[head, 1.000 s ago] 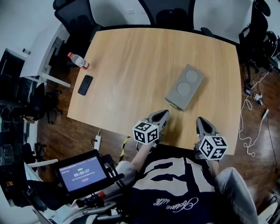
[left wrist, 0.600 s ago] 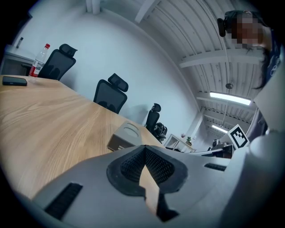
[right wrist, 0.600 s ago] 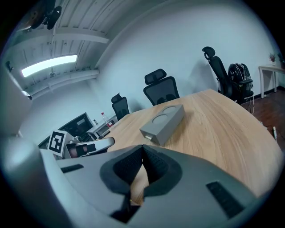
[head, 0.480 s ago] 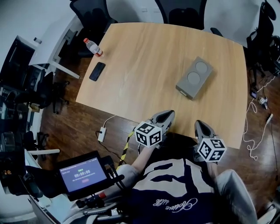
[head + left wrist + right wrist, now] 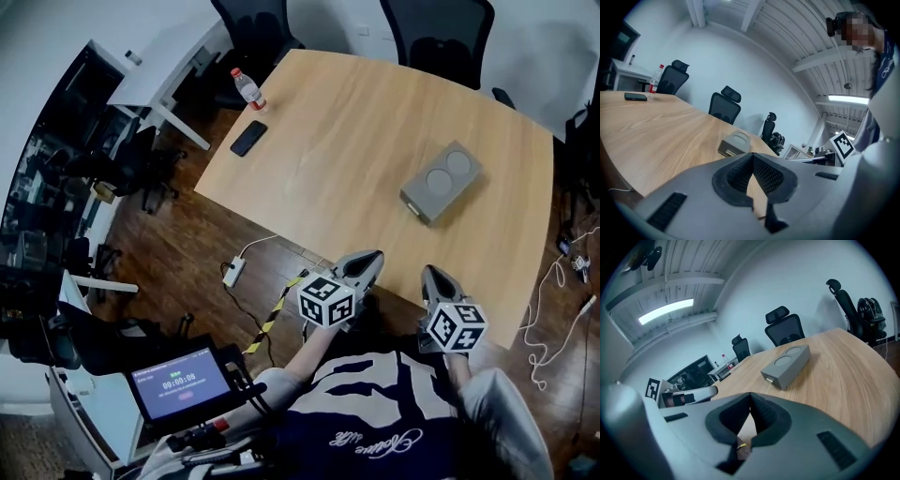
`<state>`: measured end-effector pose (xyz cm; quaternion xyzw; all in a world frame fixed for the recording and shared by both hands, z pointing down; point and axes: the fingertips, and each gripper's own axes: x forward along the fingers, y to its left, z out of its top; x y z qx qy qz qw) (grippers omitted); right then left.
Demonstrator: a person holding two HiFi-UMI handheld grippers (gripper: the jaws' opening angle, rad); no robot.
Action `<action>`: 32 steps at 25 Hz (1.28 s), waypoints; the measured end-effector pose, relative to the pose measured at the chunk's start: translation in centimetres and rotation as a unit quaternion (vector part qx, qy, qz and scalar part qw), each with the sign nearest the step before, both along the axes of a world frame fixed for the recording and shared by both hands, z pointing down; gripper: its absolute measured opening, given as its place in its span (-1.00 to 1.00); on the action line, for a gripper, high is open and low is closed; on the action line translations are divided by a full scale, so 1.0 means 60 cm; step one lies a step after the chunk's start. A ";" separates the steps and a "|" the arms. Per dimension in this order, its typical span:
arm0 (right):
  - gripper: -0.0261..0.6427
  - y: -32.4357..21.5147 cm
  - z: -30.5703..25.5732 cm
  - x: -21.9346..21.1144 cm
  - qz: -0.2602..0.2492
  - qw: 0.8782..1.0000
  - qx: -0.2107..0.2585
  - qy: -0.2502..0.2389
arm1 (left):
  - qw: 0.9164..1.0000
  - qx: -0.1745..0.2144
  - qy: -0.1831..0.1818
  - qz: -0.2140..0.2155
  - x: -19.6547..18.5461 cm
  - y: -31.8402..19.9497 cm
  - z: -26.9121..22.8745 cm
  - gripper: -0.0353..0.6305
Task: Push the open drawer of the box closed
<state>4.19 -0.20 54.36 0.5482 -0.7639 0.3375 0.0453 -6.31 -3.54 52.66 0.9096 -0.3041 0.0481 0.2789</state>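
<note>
My left claw [image 5: 374,256] and right claw [image 5: 432,273] sit closed, empty.
Pushing the drawer [image 5: 771,377] off-centre could skid the box [image 5: 442,182] across the surface [image 5: 347,131].

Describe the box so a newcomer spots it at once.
Find the big wooden table. On its right half, far from the phone and bottle at the left corner, lies a grey oblong box. Only it has two round dents on top.
</note>
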 end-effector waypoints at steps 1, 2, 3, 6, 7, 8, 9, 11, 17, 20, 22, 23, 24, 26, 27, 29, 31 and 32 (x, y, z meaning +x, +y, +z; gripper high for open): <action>-0.93 0.009 -0.001 0.009 -0.008 1.000 0.000 0.001 | 1.000 0.001 -0.002 -0.015 0.002 0.005 -0.002 -0.90; -0.93 0.022 -0.002 0.020 -0.016 1.000 0.000 0.003 | 1.000 0.001 0.000 -0.030 0.007 0.015 -0.004 -0.90; -0.93 0.037 -0.003 0.034 -0.022 1.000 -0.001 0.004 | 0.999 0.001 0.004 -0.044 0.015 0.027 -0.006 -0.90; -0.93 0.066 -0.003 0.071 -0.037 0.999 -0.006 0.003 | 0.997 -0.007 0.019 -0.073 0.042 0.061 -0.011 -0.90; -0.93 0.069 -0.004 0.079 -0.044 0.999 -0.008 0.006 | 0.997 -0.010 0.020 -0.078 0.051 0.069 -0.011 -0.90; -0.93 0.074 -0.005 0.087 -0.052 0.999 -0.010 0.008 | 0.996 -0.013 0.021 -0.082 0.062 0.080 -0.010 -0.90; -0.93 0.083 -0.006 0.095 -0.061 0.998 -0.010 0.010 | 0.996 -0.016 0.022 -0.086 0.075 0.095 -0.008 -0.90; -0.93 0.113 -0.003 0.109 -0.081 0.997 -0.010 0.008 | 0.995 -0.020 0.025 -0.094 0.102 0.136 0.001 -0.90; -0.93 0.177 0.010 0.105 -0.138 0.990 -0.014 -0.009 | 0.992 -0.032 0.003 -0.120 0.127 0.224 0.018 -0.90; -0.93 0.202 0.006 0.084 -0.162 0.986 -0.012 -0.020 | 0.989 -0.031 0.001 -0.146 0.108 0.252 0.008 -0.90; -0.93 0.214 0.002 0.072 -0.173 0.985 -0.008 -0.026 | 0.987 -0.030 0.002 -0.161 0.096 0.268 0.003 -0.90; -0.93 0.219 0.000 0.068 -0.176 0.984 -0.006 -0.028 | 0.986 -0.030 0.001 -0.165 0.092 0.275 0.001 -0.90; -0.93 0.223 -0.001 0.065 -0.178 0.984 -0.005 -0.029 | 0.985 -0.030 0.000 -0.167 0.089 0.283 0.001 -0.90; -0.93 0.234 -0.004 0.058 -0.181 0.983 -0.001 -0.030 | 0.985 -0.029 -0.002 -0.170 0.083 0.295 -0.001 -0.90; -0.93 0.239 -0.007 0.053 -0.183 0.983 0.003 -0.031 | 0.985 -0.027 -0.003 -0.171 0.079 0.300 -0.002 -0.90; -0.93 0.251 -0.014 0.043 -0.185 0.982 0.009 -0.031 | 0.985 -0.024 -0.003 -0.170 0.071 0.310 -0.005 -0.90; -0.93 0.268 -0.017 0.034 -0.184 0.982 0.012 -0.030 | 0.986 -0.022 -0.002 -0.165 0.064 0.325 -0.006 -0.90; -0.93 0.276 -0.017 0.030 -0.183 0.983 0.013 -0.028 | 0.986 -0.021 -0.002 -0.163 0.059 0.335 -0.007 -0.90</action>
